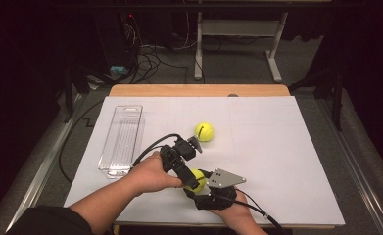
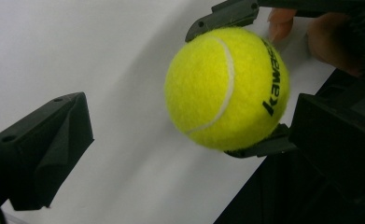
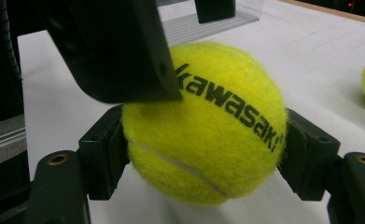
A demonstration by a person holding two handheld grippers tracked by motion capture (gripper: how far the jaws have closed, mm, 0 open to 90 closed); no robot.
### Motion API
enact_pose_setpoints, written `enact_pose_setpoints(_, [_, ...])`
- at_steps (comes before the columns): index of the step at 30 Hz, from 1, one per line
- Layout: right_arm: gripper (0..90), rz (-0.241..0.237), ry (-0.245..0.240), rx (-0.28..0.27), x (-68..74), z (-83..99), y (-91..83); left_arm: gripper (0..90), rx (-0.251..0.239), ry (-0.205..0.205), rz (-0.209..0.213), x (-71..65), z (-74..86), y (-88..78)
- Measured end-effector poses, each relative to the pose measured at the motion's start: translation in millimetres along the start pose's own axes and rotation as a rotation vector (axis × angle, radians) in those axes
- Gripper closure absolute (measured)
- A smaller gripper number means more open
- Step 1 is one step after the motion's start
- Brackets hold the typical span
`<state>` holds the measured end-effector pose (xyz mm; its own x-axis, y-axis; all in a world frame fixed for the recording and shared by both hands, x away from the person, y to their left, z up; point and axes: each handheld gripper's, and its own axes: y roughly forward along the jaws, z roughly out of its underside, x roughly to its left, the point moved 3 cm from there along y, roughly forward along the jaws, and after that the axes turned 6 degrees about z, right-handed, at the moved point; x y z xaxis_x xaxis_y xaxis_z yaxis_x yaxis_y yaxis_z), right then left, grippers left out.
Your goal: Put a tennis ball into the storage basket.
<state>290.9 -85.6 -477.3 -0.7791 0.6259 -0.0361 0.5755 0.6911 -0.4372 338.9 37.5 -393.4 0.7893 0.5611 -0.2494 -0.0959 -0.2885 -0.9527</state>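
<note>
The right gripper (image 3: 203,158) holds a fuzzy yellow-green tennis ball (image 3: 203,126), fingers clamped on both sides, near the front edge of the white table (image 1: 277,161). The left gripper (image 2: 180,135) brackets it, fingers wide, not gripping: judged a handover under way. A second yellow tennis ball (image 1: 204,131) lies mid-table. The clear plastic tray (image 1: 122,139) by the left edge stands empty. Black lettering reads "kawasaki".

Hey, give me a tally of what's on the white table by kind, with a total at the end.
Yellow tennis balls: 2, one clamped in the right claw, one loose farther up the table
Clear plastic trays: 1
Handheld claws: 2, counting the left claw
Total: 5
</note>
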Motion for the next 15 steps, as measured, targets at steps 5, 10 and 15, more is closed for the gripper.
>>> enact_pose_setpoints(5, [27.3,-0.01,-0.001,-0.012,2.3,-1.6,0.5,0.4,0.016,-0.003,0.019,-0.9,-3.8,8.4])
enact_pose_setpoints(10, [27.3,-0.015,0.007,-0.017,4.5,-3.1,-0.4,1.4,0.031,-0.008,0.044,-1.2,-5.2,14.8])
enact_pose_setpoints(15, [27.3,-0.01,0.012,-0.026,4.3,-4.1,-0.7,7.8,0.041,-0.017,0.071,-0.7,-4.8,17.7])
